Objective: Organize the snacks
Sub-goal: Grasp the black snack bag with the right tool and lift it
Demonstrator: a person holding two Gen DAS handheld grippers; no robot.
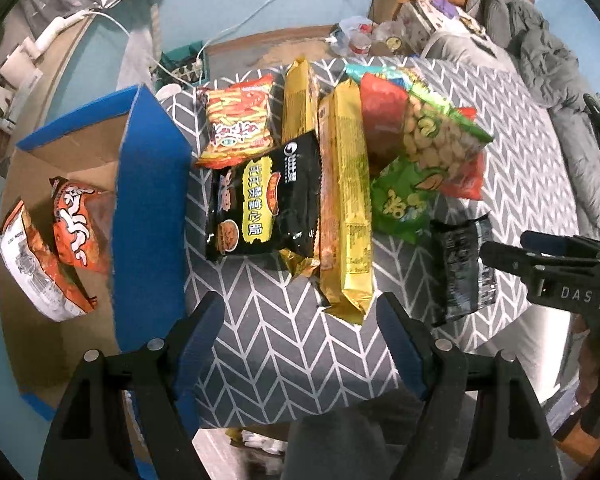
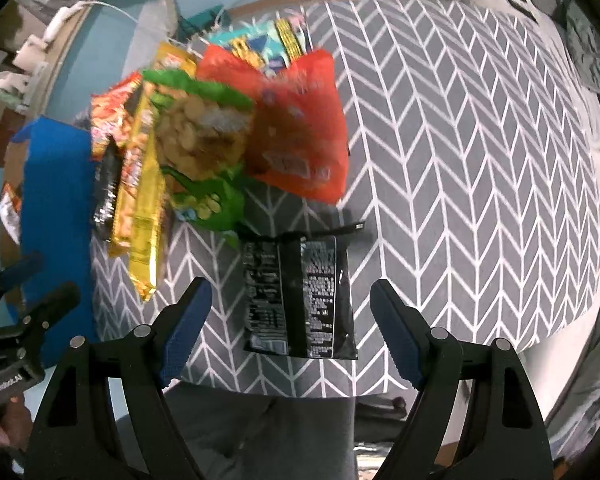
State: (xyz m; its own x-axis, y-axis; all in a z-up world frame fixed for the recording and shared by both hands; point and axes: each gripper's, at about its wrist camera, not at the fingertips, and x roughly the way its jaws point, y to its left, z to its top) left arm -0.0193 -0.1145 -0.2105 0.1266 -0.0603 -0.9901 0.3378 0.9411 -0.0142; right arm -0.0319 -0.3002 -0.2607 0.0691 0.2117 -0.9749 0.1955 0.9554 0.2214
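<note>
A pile of snack packs lies on the grey chevron table (image 1: pixel 276 344): a black pack with yellow label (image 1: pixel 260 208), a long gold pack (image 1: pixel 346 208), an orange fries pack (image 1: pixel 236 120), green pea packs (image 1: pixel 432 136) and a red pack (image 2: pixel 300 132). A black pack (image 2: pixel 300 300) lies back side up, apart from the pile. My left gripper (image 1: pixel 300 340) is open and empty, just short of the gold pack's near end. My right gripper (image 2: pixel 290 328) is open, its fingers on either side of the black pack; it also shows in the left wrist view (image 1: pixel 540 264).
A blue cardboard box (image 1: pixel 148 208) stands open at the table's left edge and holds two orange snack bags (image 1: pixel 80 224). Cables and clutter lie on the floor beyond the table. A grey sofa (image 1: pixel 540 52) stands at the far right.
</note>
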